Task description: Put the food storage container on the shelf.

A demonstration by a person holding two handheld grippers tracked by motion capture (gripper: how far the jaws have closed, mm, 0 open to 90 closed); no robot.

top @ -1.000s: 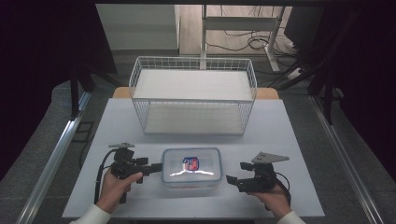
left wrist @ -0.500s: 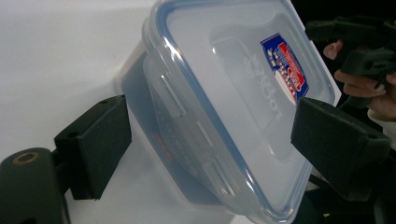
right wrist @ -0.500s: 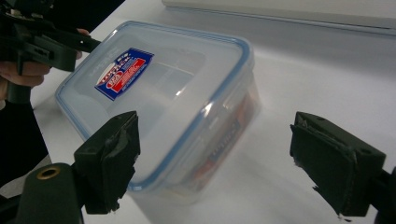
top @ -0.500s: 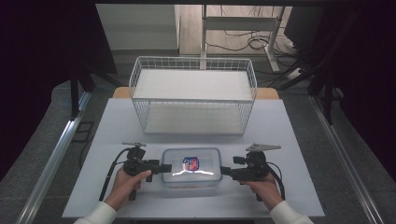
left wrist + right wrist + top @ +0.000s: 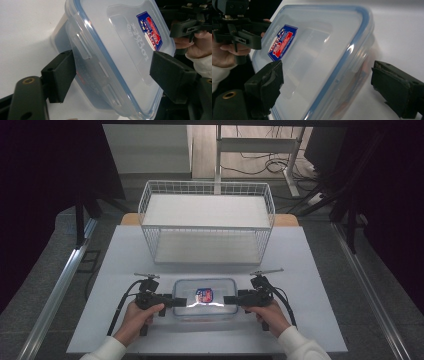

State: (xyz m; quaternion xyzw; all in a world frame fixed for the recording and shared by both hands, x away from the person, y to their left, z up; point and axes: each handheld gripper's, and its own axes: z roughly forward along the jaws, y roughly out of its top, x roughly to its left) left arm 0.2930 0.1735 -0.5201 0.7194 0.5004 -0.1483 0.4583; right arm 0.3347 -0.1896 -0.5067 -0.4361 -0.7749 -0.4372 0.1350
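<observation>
The left gripper [image 5: 176, 301] has its jaws spread wide, one on each side of the left short end of the clear plastic container [image 5: 205, 299]; in the left gripper view the jaws stand off the box wall [image 5: 100, 75] with a gap on both sides, so nothing is clamped. The right gripper [image 5: 231, 300] mirrors it at the opposite short end, jaws likewise apart and straddling the blue-sealed lid edge [image 5: 344, 62] without closing on it. Whether either jaw tip brushes the plastic is hard to judge from the high view, where glare washes out the lid.

The container lies flat on the white table [image 5: 310, 270], directly between the two grippers, its long axis running from one gripper to the other. A red and blue label [image 5: 204, 295] sits on the lid near its middle.

In front of both grippers, past the container, a strip of bare table lies open. Beyond that stands the white wire basket [image 5: 150, 200], well apart from the box, its long side parallel to it. Outward of each gripper the tabletop stays free up to its side edges.

Behind the grippers, the person's hands and white sleeves [image 5: 300, 347] are cut off by the picture's bottom edge. The container's underside and inside are hard to make out.
</observation>
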